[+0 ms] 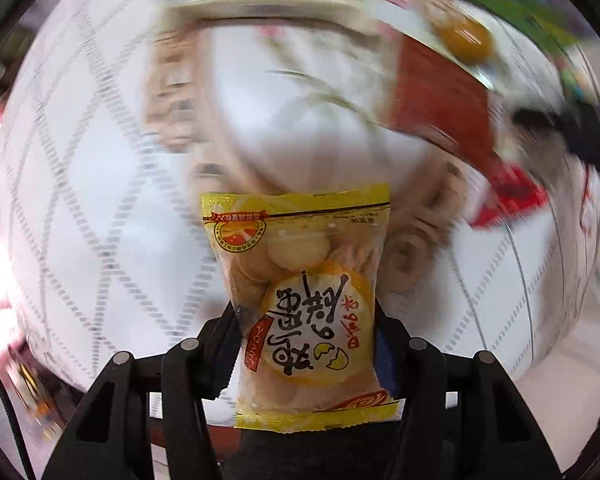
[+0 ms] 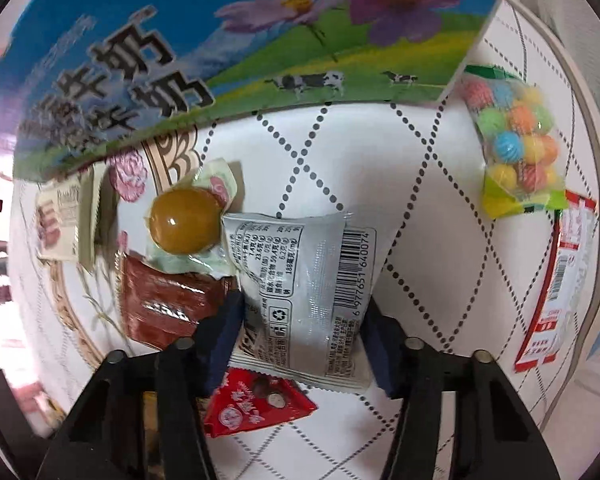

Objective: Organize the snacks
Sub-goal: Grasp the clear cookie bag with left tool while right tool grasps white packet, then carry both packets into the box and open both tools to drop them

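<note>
Two grippers, each closed on a snack packet. Left gripper (image 1: 306, 336): both fingers pressed against the sides of a yellow biscuit packet (image 1: 300, 300), which is pinched narrow at the waist and stands out forward from the jaws, round pale biscuits visible through its clear upper window, black printed characters on a yellow disc lower down. Packet is held above a white tablecloth (image 1: 100, 220) with a dotted diamond pattern; everything behind it is motion-blurred. Through the blur, a round plate with a patterned rim (image 1: 300, 80) lies beyond the packet, a reddish-brown packet (image 1: 440, 92) and a yellow-orange ball-shaped item (image 1: 464, 40) at its upper right edge. Right gripper (image 2: 302, 312): fingers narrowed against a silver-grey packet (image 2: 308, 292), back side up, barcode and nutrition table legible; whether it is lifted or still resting on the cloth cannot be told. Just left of it, a wrapped amber ball sweet (image 2: 184, 220) touches the packet's upper left corner, sitting over a brown foil packet (image 2: 168, 300) on the plate's rim (image 2: 172, 160). A red triangular packet (image 2: 256, 404) lies under the near edge of the silver one. A beige packet (image 2: 66, 216) sits at far left, blurred. Well apart to the right, a clear bag of multicoloured candy balls (image 2: 516, 140) lies on the cloth, with a red-and-white packet (image 2: 560, 280) just below it. A blue milk carton box with flowers and cows (image 2: 240, 40) fills the top of the right view.
</note>
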